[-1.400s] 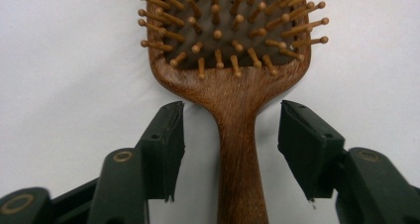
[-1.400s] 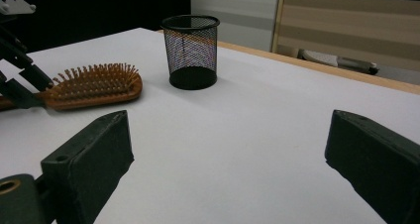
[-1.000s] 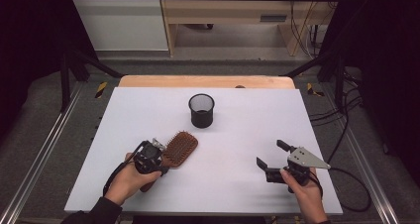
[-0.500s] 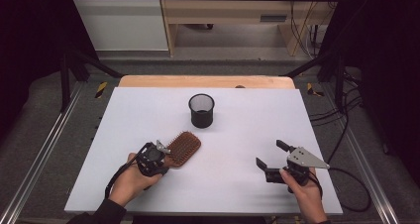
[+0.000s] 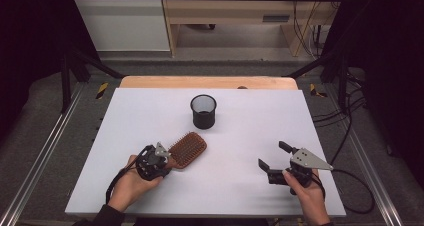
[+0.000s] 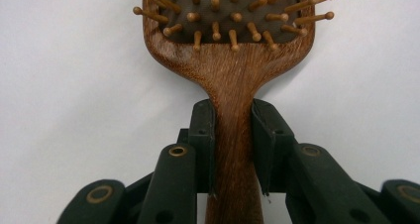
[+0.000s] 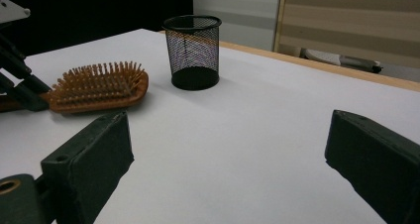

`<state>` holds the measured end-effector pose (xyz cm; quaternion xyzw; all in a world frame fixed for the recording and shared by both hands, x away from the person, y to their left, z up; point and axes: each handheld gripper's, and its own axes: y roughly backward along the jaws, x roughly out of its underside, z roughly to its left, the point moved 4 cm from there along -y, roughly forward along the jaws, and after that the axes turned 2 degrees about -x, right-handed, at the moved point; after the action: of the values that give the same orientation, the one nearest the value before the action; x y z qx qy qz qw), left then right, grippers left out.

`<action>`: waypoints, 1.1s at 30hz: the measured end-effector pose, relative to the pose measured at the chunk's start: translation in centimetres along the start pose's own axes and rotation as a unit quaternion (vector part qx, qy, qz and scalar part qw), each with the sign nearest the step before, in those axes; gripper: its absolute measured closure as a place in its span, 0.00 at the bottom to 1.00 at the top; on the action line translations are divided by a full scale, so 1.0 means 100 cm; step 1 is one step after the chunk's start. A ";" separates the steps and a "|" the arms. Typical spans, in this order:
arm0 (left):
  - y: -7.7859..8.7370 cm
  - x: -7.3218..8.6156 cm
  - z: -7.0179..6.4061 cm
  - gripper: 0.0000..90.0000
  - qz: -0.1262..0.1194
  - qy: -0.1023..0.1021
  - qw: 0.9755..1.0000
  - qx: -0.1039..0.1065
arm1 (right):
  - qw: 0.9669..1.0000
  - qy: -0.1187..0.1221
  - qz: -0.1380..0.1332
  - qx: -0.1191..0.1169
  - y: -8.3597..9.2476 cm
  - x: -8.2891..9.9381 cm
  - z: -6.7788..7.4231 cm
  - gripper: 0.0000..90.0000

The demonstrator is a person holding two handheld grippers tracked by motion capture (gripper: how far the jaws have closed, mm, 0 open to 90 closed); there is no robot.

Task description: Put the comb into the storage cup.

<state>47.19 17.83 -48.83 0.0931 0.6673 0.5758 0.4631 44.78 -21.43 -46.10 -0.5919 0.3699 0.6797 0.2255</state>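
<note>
A wooden paddle hairbrush (image 5: pixel 187 148) lies bristles up on the white table (image 5: pixel 260 126), at the front left. My left gripper (image 5: pixel 167 160) has just been closing, and in the left gripper view its jaws (image 6: pixel 233 135) now press on both sides of the brush's handle (image 6: pixel 233 85). A black mesh cup (image 5: pixel 203 111) stands upright behind the brush, near the table's middle. At the front right my right gripper (image 5: pixel 271 155) is held just above the table, open, with nothing between its fingers (image 7: pixel 228 149). In the right gripper view it points toward the cup (image 7: pixel 192 50) and the brush (image 7: pixel 99 87).
A wooden strip (image 5: pixel 207 82) runs along the table's far edge. Metal rails (image 5: pixel 45 151) flank the table on both sides, and cables (image 5: pixel 350 136) trail off to the right. White tabletop lies between the two grippers.
My left gripper's jaws have come together onto the brush's handle. Both hands and the cup have kept their places.
</note>
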 end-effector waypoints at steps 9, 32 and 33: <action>0.005 -0.018 -0.001 0.81 -0.074 -0.011 0.997 0.008 | 1.000 -0.028 -0.002 -0.011 -0.012 -0.002 0.006 0.05; 0.000 -0.022 -0.018 0.81 -0.099 -0.024 0.995 -0.001 | 0.991 -0.098 0.020 -0.090 -0.064 -0.004 0.043 0.05; 0.001 -0.022 -0.018 0.81 -0.101 -0.023 0.995 -0.002 | 0.990 -0.098 0.024 -0.095 -0.066 -0.004 0.046 0.05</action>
<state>47.02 15.18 -47.83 0.0372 0.6611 0.5251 0.5346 46.85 -13.70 -47.19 -0.5322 0.2940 0.7717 0.1865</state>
